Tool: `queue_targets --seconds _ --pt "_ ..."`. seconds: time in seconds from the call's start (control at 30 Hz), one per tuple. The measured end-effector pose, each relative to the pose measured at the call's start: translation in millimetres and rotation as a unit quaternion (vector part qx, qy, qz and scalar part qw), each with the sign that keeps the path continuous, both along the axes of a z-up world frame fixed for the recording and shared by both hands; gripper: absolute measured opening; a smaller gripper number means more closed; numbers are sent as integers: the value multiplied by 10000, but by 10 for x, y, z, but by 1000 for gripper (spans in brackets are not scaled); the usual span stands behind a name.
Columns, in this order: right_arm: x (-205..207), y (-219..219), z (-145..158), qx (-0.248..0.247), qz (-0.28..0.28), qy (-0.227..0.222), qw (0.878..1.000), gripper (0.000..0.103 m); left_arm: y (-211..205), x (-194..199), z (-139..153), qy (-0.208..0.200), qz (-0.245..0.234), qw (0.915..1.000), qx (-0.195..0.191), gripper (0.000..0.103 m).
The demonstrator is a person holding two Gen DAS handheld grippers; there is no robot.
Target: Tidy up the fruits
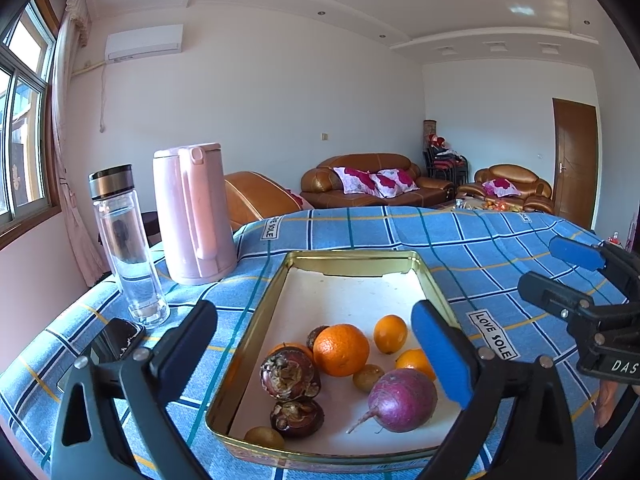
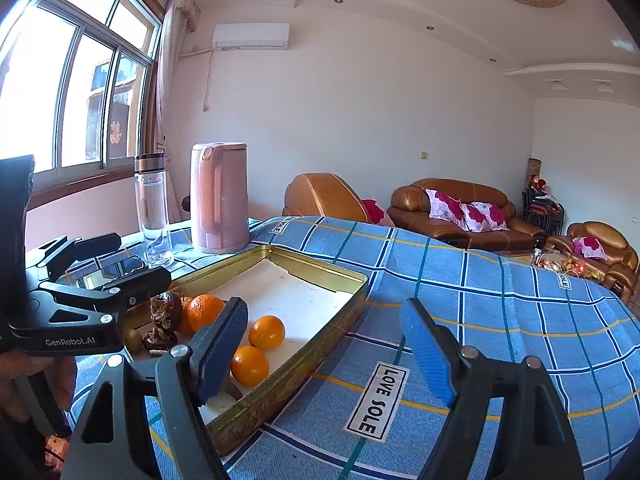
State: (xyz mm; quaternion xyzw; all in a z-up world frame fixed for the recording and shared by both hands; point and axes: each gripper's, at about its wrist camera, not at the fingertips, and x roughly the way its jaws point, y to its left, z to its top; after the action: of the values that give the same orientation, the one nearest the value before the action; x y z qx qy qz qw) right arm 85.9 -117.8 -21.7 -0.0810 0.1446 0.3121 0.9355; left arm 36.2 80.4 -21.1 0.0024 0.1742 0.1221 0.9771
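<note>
On your desk, blue plaid cloth (image 1: 460, 240) reads "LOVE SOLE". Gold tin tray (image 1: 256, 312) holds the fruit: purple radish (image 1: 402, 400), big orange (image 1: 341, 349), smaller oranges. Your left gripper (image 1: 316, 346) is marked "GenRobot.AI"; right gripper (image 2: 324, 350) too far off to read fully. Both jaws wide, empty.

white walls (image 2: 360, 112), sunlit window (image 2: 80, 92), brown leather sofa (image 1: 372, 180), wooden door (image 1: 574, 160)

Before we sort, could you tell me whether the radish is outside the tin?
No, the radish lies inside the tin.
</note>
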Motion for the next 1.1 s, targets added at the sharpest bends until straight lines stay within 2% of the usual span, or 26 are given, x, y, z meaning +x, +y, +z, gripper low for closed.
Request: queue_targets --seconds 0.27,0.47,0.73,0.93,1.1 --pt "-23 -55 21 43 -36 -41 10000 80 -69 -18 34 -52 -25 10000 73 103" --pt "-26 -124 40 96 -96 -71 9999 80 -74 -22 61 -93 -125 9998 -97 103" --pt "-13 -208 33 165 -166 -23 9997 80 -154 9 59 -8 -187 9997 -124 103" --pt "-22 -242 29 191 -186 -11 9996 81 -239 -32 88 -165 -219 9996 72 103" --pt "-25 -263 23 183 -198 -4 9996 81 -294 -27 87 -121 -313 9994 106 103"
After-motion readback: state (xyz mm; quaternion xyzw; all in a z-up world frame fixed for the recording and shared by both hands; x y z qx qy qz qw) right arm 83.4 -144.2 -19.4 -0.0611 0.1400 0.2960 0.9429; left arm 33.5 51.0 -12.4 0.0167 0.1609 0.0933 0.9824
